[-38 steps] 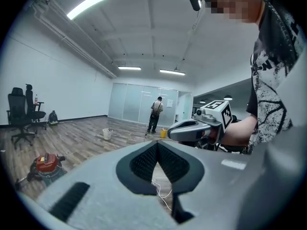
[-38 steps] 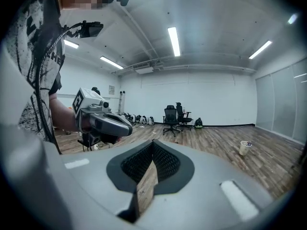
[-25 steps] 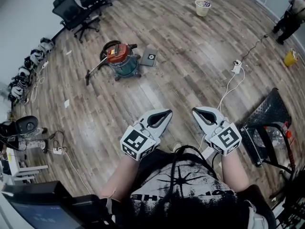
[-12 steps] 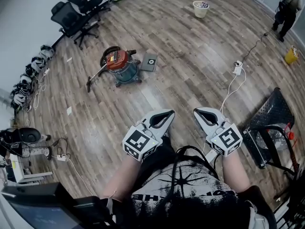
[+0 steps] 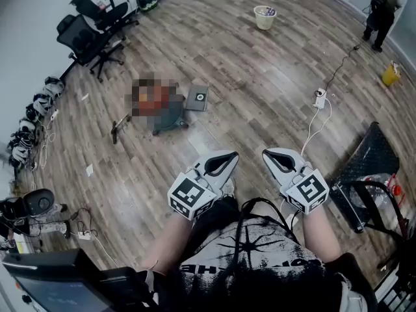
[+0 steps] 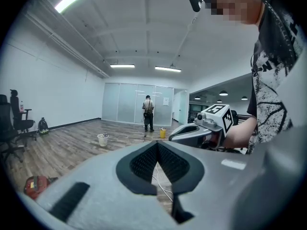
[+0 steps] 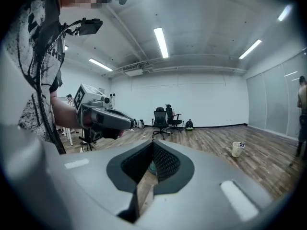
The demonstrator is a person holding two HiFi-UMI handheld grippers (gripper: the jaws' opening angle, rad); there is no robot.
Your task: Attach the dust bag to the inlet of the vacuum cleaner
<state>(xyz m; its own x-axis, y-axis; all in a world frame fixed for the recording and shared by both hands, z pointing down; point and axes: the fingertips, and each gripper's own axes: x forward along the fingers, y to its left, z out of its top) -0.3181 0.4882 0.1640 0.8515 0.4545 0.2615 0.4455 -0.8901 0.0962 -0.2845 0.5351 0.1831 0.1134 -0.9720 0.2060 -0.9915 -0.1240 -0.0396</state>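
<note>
The vacuum cleaner [image 5: 170, 116], a teal drum with a red top half hidden by a mosaic patch, stands on the wood floor ahead and to the left. Its hose and wand [image 5: 117, 130] trail off to the left. A flat grey dust bag [image 5: 197, 98] with a round collar lies just right of the drum. My left gripper [image 5: 229, 156] and right gripper [image 5: 268, 153] are held side by side in front of my body, well short of the vacuum, both shut with nothing in them. The red top [image 6: 36, 186] shows low in the left gripper view; a teal sliver of the drum [image 7: 151, 166] shows beyond the jaws in the right gripper view.
Office chairs [image 5: 91, 34] stand at the far left wall, with headsets [image 5: 32, 109] lined along it. A white bucket [image 5: 264, 17] sits far ahead. A power strip with its cable [image 5: 319, 97] lies right of centre. A black stand [image 5: 370, 168] is at my right. A person [image 5: 378, 5] stands far right.
Both grippers stay shut and level in front of me while I move across the floor. The vacuum and the dust bag now sit lower in the head view, nearer to me.
</note>
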